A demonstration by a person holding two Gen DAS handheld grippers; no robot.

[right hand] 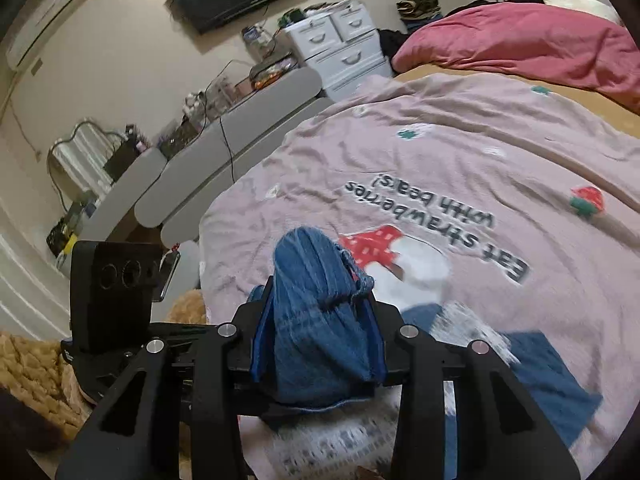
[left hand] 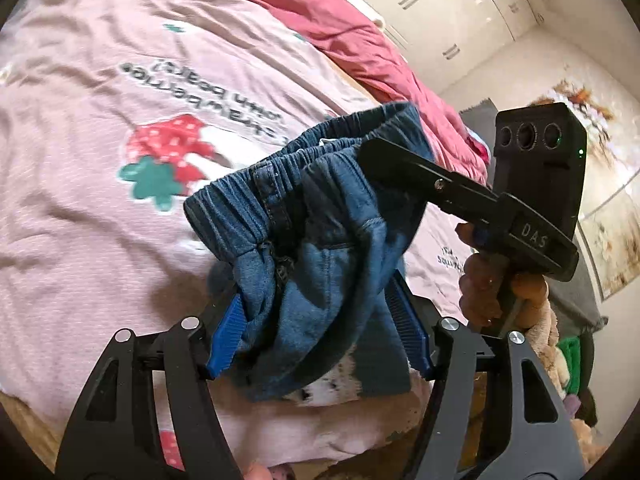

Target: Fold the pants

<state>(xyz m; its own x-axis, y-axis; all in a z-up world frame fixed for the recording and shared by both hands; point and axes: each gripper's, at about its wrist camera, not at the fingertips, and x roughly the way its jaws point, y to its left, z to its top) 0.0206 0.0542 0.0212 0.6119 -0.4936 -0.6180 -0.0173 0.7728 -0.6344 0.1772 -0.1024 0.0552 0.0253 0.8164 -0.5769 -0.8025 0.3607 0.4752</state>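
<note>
The left tool (left hand: 320, 332) is clamped on bunched denim of the blue jeans (left hand: 320, 216), its blue pads (left hand: 224, 340) pressing the fabric from both sides. The jeans hang raised above the pink strawberry-print blanket (left hand: 80, 120) on the bed, elastic waistband uppermost. The right tool (right hand: 316, 344) grips the other edge of the waistband, fabric wedged between its closed pads, with a red duvet (right hand: 540, 40) beyond
</note>
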